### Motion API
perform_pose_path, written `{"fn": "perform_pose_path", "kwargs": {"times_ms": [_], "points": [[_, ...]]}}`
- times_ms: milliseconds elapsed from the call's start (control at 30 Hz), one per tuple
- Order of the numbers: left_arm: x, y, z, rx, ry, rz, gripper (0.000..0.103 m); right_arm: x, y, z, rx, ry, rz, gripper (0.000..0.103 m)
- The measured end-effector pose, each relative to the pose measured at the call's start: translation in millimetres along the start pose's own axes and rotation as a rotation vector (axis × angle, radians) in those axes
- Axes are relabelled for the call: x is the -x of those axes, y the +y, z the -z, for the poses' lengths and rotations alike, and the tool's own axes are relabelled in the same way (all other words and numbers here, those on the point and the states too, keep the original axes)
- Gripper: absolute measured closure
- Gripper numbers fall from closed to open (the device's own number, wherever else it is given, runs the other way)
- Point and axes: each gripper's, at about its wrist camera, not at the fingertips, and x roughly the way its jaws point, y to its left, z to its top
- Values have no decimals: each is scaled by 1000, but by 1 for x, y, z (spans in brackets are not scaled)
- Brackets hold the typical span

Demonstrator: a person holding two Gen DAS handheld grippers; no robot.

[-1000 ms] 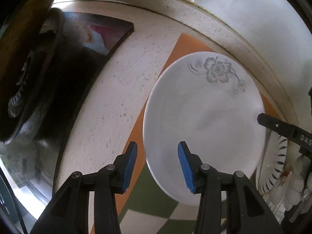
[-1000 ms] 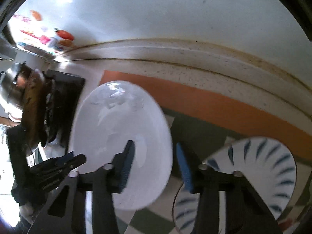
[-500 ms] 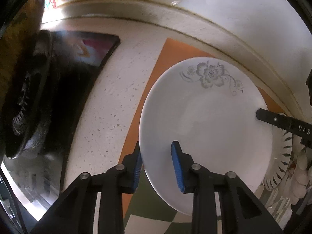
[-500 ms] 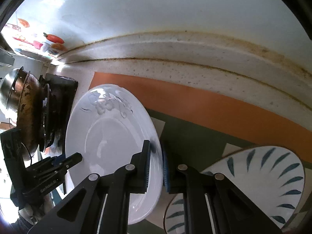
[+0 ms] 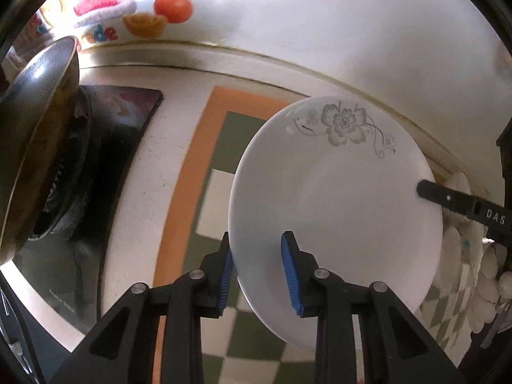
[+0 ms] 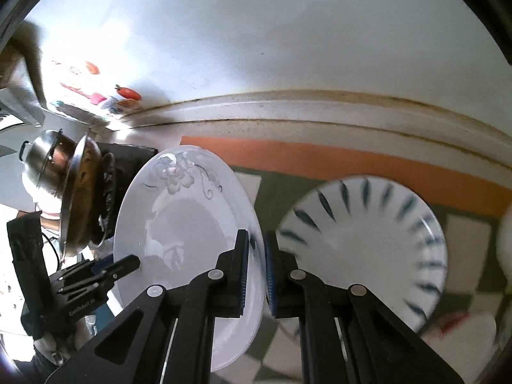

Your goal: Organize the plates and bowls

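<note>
The left tongs are being kept clamped on the near left rim of the white flowered plate, one blue pad under the rim and the other lying on the plate's upper face. The right tongs are being pressed nearly shut on the opposite rim of the same plate, the thin edge being pinched between the two pads. The plate is thus being held by both tongs above the counter, clear of the checked mat with its orange border. Just right of the right tongs, a blue-striped plate is being seen, blurred, over the mat. Far left of the left tongs, a metal wok is being carried on a black stove. Beyond everything, a white wall with fruit stickers is being shown
</note>
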Motion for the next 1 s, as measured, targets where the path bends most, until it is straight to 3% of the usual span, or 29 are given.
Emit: {"fn": "perform_pose_path", "kwargs": {"times_ms": [233,500,800,1000], "points": [[13,-49,38,-74,12,23,77,65,-23,74,-48,-50,-4,91],[8,-85,98,-181,56,34,77,101,-55,170,-136,-71,4,91],[-18,-129,148,-305,149,13,77,97,-106,264,-275,-45,5,91],[-40,-146,162,-366,190,-17,77,86,-128,286,-318,-27,34,91]]}}
